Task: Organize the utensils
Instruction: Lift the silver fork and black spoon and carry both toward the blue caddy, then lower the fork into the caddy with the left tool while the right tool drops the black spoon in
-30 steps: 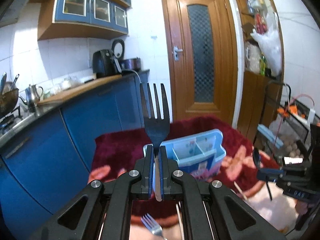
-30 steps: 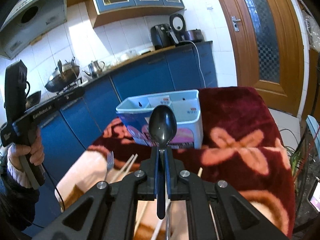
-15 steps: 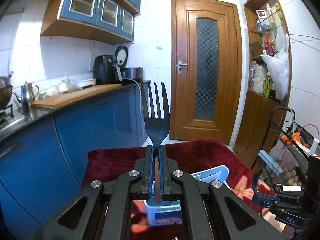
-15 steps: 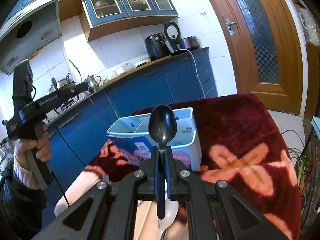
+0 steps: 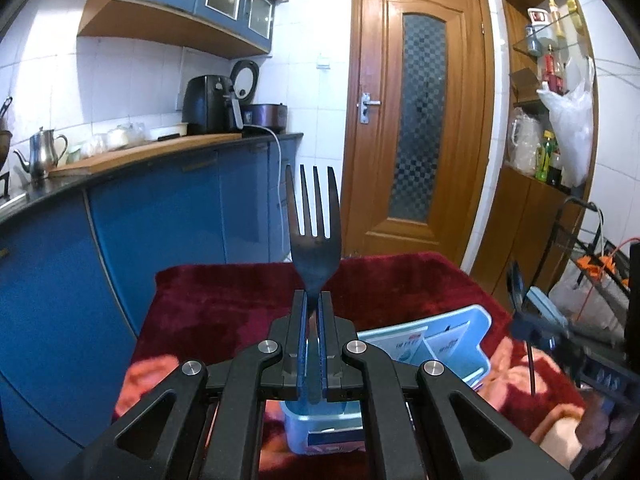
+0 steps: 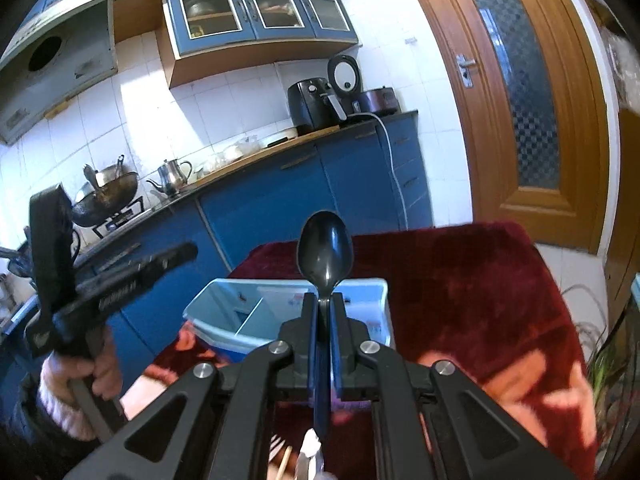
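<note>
Left gripper raised and pitched up versus a second ago: in the left wrist view the light blue plastic divided utensil box has dropped from centre frame to low right, partly under the jaws. Jaws nearly closed, clamped on the handle of the black plastic fork, tines up and upright.

Likely meaning: fork lifted clear and carried toward the box, drop-in not yet done.

Room, left side: blue kitchen cabinets well apart beyond the table edge. Dark red floral plush tablecloth bare ahead of the fork. Near rim of the box just below the jaws; which compartment sits under the fork handle cannot be told.

Right gripper has also lifted and moved in: in the right wrist view the box is now closer, sitting directly behind the jaws. Jaws nearly closed, gripping the handle of the black plastic spoon, bowl up.

Dividers visible inside the box, compartments open on top. Handheld left unit to the left of the box at similar height, near but apart. Both tools converging on one box, so collision risk judged moderate; staggering the drops is safer.

Right of the box: open cloth up to the table's right edge. Loose cutlery and chopstick ends on the table under the right jaws, partly hidden.
</note>
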The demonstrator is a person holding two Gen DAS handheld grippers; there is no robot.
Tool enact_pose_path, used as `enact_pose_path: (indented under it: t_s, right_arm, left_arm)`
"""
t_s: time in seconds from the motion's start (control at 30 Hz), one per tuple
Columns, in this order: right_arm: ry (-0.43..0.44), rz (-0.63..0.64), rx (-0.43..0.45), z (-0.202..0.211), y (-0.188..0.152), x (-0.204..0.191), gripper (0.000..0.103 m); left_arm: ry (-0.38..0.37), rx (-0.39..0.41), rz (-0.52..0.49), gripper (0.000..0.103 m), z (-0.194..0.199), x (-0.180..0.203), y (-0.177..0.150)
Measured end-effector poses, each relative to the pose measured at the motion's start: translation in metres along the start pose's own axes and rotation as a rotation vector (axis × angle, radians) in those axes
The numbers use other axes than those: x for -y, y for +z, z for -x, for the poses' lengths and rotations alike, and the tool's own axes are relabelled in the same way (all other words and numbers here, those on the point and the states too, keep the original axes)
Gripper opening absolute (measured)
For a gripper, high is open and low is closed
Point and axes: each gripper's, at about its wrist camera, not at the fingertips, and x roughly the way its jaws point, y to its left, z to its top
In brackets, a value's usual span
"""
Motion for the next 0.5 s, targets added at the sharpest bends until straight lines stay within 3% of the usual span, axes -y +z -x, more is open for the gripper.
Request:
enact_pose_path:
  t_s: [0.27,0.5]
  right_arm:
    - [0.045,-0.008,0.032,-0.036,0.002,0.004,0.008]
    - [0.029,0.028,0.08,-0.046,-0.006,0.01,0.008]
  left_arm:
    - [-0.023,-0.06,0.051,0.005,-0.021,-0.003,-0.021]
    - [-0.035,-0.066,0.071,0.005,-0.026,-0.007,-0.032]
